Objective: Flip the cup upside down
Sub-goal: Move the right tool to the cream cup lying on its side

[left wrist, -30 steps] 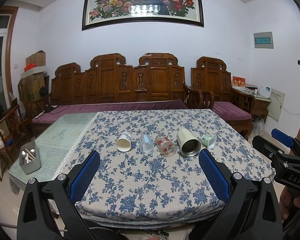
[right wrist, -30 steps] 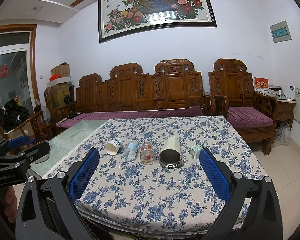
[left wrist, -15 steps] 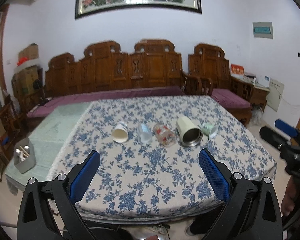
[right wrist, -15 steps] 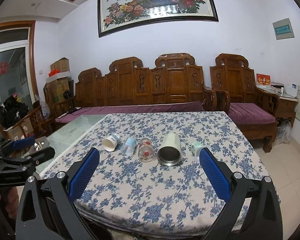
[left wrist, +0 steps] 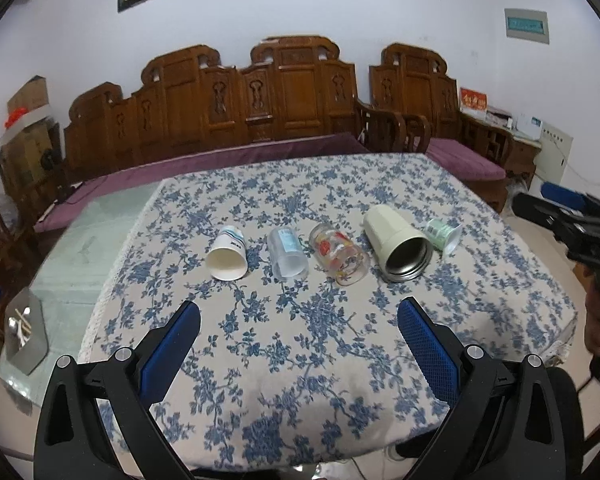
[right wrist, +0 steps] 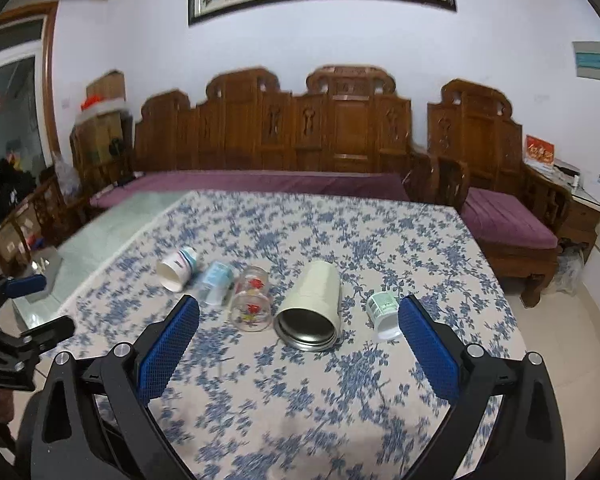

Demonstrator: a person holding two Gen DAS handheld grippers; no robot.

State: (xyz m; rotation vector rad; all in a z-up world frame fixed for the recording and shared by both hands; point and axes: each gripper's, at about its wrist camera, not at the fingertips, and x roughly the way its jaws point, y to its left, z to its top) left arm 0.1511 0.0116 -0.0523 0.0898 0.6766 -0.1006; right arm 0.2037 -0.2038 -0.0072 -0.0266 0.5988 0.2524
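Several cups lie on their sides in a row on the floral tablecloth (left wrist: 300,360): a white paper cup (left wrist: 227,257), a clear plastic cup (left wrist: 287,254), a glass with red print (left wrist: 340,258), a cream steel-lined tumbler (left wrist: 396,246) and a small green-and-white cup (left wrist: 443,233). The right wrist view shows the same row: paper cup (right wrist: 177,270), plastic cup (right wrist: 216,282), glass (right wrist: 251,300), tumbler (right wrist: 310,308), small cup (right wrist: 383,310). My left gripper (left wrist: 299,334) is open and empty, short of the row. My right gripper (right wrist: 299,334) is open and empty, close in front of the tumbler.
A carved wooden bench with purple cushions (left wrist: 260,120) stands behind the table. A glass side table (left wrist: 80,248) sits to the left, with a metal box (left wrist: 24,334) near it. The other gripper shows at each view's edge (left wrist: 580,232), (right wrist: 16,336).
Both grippers have moved forward and tilted down toward the row of cups, which now look larger and nearer. Both stay open. The cups have not moved.
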